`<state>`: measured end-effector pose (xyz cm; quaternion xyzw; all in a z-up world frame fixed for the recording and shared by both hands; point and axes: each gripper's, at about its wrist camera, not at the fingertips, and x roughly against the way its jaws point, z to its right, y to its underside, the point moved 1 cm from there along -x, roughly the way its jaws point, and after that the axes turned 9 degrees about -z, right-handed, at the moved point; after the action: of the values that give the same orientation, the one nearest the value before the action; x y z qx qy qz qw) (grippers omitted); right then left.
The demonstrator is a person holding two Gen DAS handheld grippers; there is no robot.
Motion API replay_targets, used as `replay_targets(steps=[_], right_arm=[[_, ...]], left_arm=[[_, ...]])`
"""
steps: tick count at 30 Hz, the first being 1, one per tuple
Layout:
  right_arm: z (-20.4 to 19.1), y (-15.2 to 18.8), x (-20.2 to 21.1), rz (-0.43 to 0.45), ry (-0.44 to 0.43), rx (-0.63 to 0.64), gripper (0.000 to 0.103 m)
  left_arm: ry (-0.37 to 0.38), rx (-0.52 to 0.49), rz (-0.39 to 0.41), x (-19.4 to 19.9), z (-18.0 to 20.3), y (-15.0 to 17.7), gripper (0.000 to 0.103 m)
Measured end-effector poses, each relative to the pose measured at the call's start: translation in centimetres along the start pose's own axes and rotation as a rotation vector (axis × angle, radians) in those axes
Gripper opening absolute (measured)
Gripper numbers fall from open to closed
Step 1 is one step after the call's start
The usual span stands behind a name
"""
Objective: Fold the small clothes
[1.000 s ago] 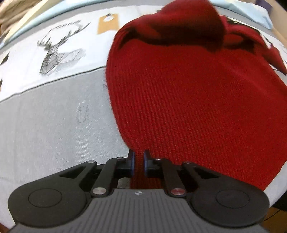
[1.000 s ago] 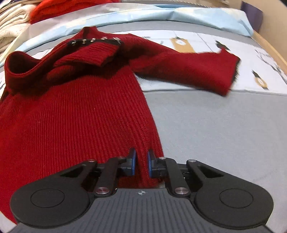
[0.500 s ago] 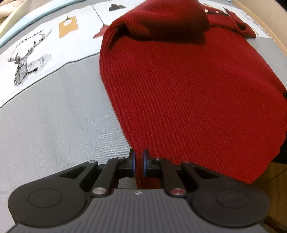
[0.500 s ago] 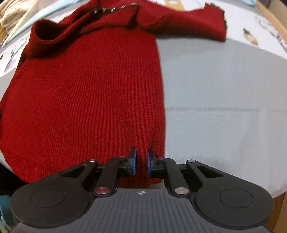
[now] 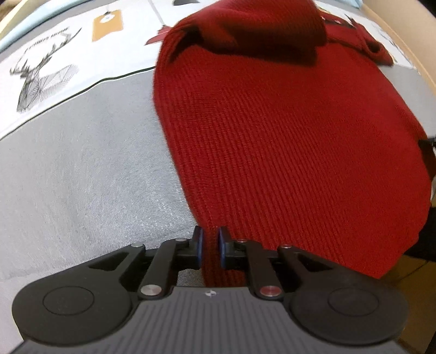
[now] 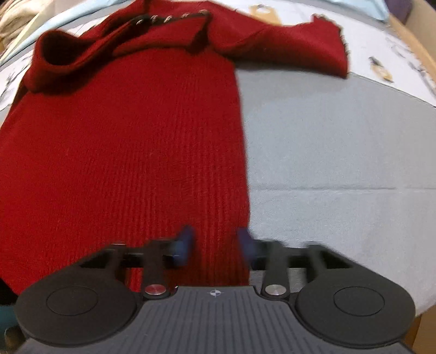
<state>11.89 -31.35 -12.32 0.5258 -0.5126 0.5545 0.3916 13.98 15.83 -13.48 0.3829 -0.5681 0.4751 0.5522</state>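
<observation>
A dark red knitted sweater (image 5: 286, 130) lies flat on a grey cloth. My left gripper (image 5: 209, 245) is shut on the sweater's bottom hem at its left corner. In the right wrist view the same sweater (image 6: 130, 141) fills the left half, with one sleeve (image 6: 299, 51) spread out to the far right and the collar with metal studs (image 6: 169, 20) at the far end. My right gripper (image 6: 215, 242) is over the hem at the right corner, its jaws apart and blurred, with the knit lying between them.
The grey cloth (image 6: 340, 152) continues to the right, with a fold line across it. A white printed sheet with a deer drawing (image 5: 41, 76) and an orange tag (image 5: 106, 24) lies far left. A wooden edge (image 5: 406, 35) runs at the right. Pale folded cloth (image 6: 16, 16) sits far left.
Both grippers pulled the sweater's hem toward me, drawing it flat. The right gripper's jaws, shut on the hem earlier, have now spread apart. The left gripper stays shut.
</observation>
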Motion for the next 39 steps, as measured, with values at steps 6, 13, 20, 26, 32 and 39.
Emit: replay_targets(steps=[6,13,20,26,32,39], right_arm=[[-0.1,1.4,1.3,0.021,-0.048,0.065,0.012],[-0.3,3.3,1.6,-0.003,-0.031,0.138,0.017],[-1.0,2.1,5.7,0.215,-0.019,0.095,0.029],[-2.1,-1.1,7.9,0.368,-0.068,0.043,0.029],[-3.3,-4.2,6.3,0.376,-0.096,0.016,0.029],[-2.2,-8.2,3.5,0.346,-0.065,-0.075,0.035]], left_arm=[[-0.02,-0.093,-0.038,0.2,0.8,1.3,0.006],[-0.055,-0.119,-0.045,1.8,1.8,1.8,0.01],[0.074,-0.013,0.33,8.3,3.6,-2.0,0.014],[0.039,-0.12,0.401,7.4,8.7,-7.0,0.027],[0.153,-0.02,0.347,5.7,11.2,-13.0,0.062],[0.036,0.015,0.27,3.1,10.6,-16.6,0.0]])
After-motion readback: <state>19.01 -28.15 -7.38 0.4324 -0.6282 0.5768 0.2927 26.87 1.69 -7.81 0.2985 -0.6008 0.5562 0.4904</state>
